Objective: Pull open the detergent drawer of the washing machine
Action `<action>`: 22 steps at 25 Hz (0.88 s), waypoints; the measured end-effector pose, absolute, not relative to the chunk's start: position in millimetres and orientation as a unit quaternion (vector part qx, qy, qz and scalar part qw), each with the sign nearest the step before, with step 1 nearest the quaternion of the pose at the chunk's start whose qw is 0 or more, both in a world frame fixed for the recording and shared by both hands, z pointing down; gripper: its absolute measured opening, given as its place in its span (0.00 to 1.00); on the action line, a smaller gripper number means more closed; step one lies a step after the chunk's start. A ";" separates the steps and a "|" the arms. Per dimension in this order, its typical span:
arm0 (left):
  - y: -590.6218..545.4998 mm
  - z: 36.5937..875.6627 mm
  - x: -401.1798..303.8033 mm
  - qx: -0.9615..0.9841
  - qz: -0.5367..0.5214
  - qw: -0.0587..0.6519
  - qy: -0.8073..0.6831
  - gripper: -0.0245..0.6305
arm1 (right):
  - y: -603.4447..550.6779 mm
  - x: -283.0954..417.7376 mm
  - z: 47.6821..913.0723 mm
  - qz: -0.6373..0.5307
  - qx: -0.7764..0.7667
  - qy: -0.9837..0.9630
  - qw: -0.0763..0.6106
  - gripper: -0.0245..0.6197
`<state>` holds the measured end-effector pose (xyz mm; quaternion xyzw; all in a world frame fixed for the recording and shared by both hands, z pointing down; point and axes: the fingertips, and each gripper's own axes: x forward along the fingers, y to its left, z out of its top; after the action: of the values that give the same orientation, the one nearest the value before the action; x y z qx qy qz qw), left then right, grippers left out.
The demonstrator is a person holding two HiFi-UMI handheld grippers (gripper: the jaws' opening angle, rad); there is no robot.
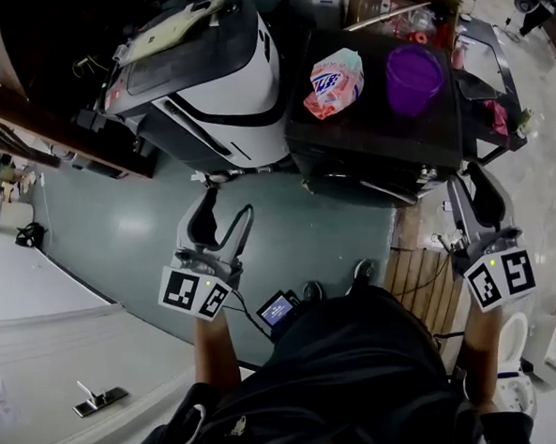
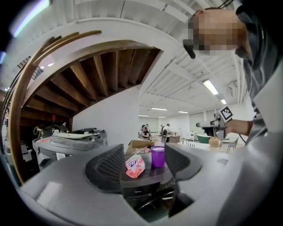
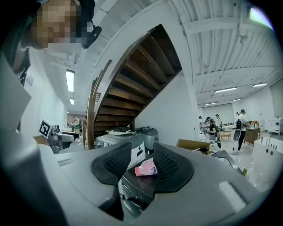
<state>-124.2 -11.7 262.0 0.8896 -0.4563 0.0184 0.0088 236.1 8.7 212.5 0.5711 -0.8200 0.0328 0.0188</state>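
Both left gripper [image 1: 228, 202] and right gripper [image 1: 471, 182], jaws apart, short of washing machine [image 1: 367, 134].

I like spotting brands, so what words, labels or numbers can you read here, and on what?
Nothing reads clearly.
Pink pouch: blue lettering, too blurred.
Washing machine front: small logo, too small.
Small screen: lit, unreadable.
Marker cubes: black-and-white patterns, no words.
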 end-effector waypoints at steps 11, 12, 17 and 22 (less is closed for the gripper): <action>-24.6 263.5 -82.3 0.858 0.028 0.006 -0.514 0.56 | -56.1 277.3 226.8 0.043 0.517 -0.855 0.015 0.25; -26.7 260.3 -80.6 0.855 0.030 0.001 -0.518 0.56 | -60.9 279.6 227.5 0.044 0.513 -0.857 0.011 0.25; -33.9 251.9 -69.3 0.849 0.044 -0.010 -0.526 0.56 | -77.9 288.7 238.0 0.053 0.500 -0.864 0.002 0.25; -45.6 245.8 -72.9 0.847 0.053 -0.012 -0.528 0.56 | -93.2 280.0 244.2 0.068 0.491 -0.868 0.001 0.25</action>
<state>-72.9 -45.6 245.8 0.8474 -0.5281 0.0532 -0.0116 280.0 -93.2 244.2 0.4915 -0.8682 0.0681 0.0006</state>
